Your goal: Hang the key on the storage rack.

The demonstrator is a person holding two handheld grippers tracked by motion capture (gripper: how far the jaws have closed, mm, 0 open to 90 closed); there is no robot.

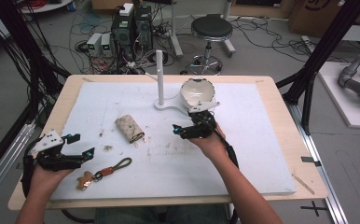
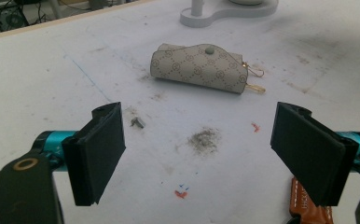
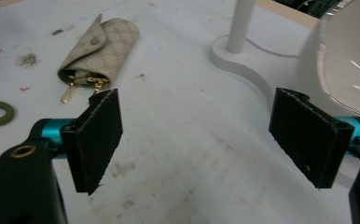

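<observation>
Roughly diag: key pouch (image 1: 129,128), snap flap far-left, gold clips near-right.

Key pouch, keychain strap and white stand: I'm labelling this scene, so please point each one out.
Key pouch (image 2: 197,68), left gripper view, middle of its flap.
Keychain strap (image 1: 121,164), high view, the olive loop.
White stand (image 1: 160,74), high view, its upright post.

Even, bright indoor light, soft faint shadows, high view slightly soft, close jaws mildly blurred
</observation>
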